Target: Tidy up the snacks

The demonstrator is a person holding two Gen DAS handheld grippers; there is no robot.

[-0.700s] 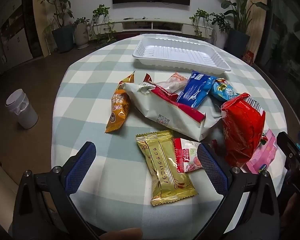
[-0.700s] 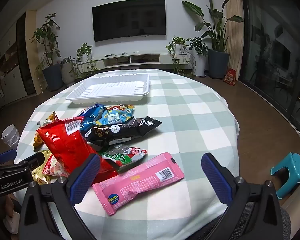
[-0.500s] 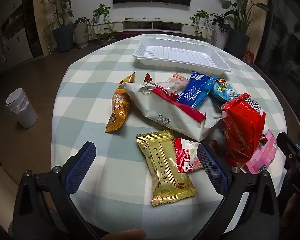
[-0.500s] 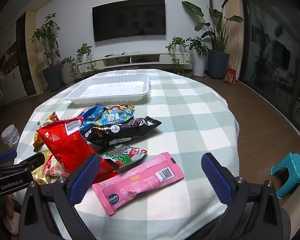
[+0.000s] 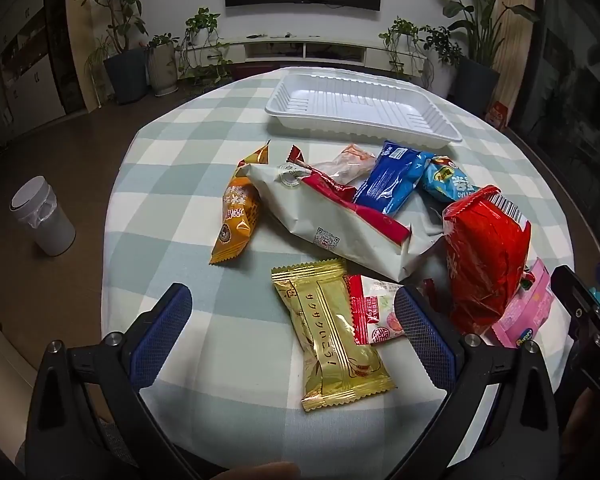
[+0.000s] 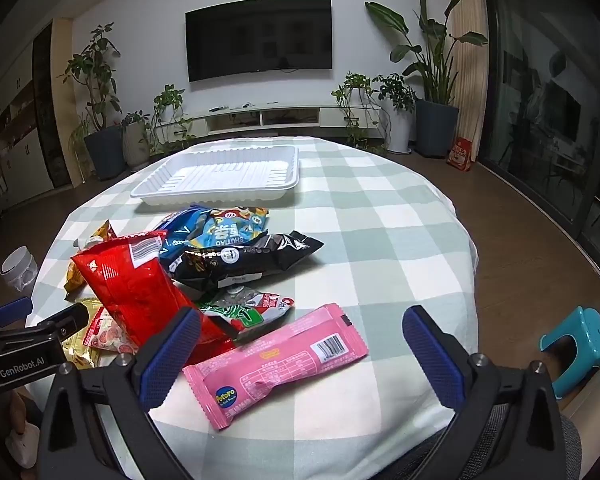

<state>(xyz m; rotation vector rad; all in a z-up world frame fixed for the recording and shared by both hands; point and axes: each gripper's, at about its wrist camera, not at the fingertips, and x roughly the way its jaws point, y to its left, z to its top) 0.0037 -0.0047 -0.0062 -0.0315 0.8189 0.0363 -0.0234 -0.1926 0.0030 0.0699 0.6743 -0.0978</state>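
Observation:
Snack packs lie heaped on a round table with a green-checked cloth [image 5: 172, 208]. A white plastic tray [image 5: 360, 100] [image 6: 224, 178] stands empty at the far side. My left gripper [image 5: 292, 320] is open above the near edge, a gold pack [image 5: 332, 336] lying below between its fingers, untouched. A red bag [image 5: 484, 264] [image 6: 140, 292], an orange pack [image 5: 236, 216], a white-and-red pack [image 5: 340, 224] and a blue pack [image 5: 392, 184] lie beyond. My right gripper [image 6: 300, 340] is open over a pink pack [image 6: 276, 364], clear of it. A black pack [image 6: 244, 260] lies farther off.
A white bin [image 5: 44, 220] stands on the floor left of the table. A teal stool [image 6: 576, 344] sits on the floor to the right. Potted plants, a low shelf and a wall television [image 6: 260, 36] line the far wall. Checked cloth shows bare at the right [image 6: 400, 240].

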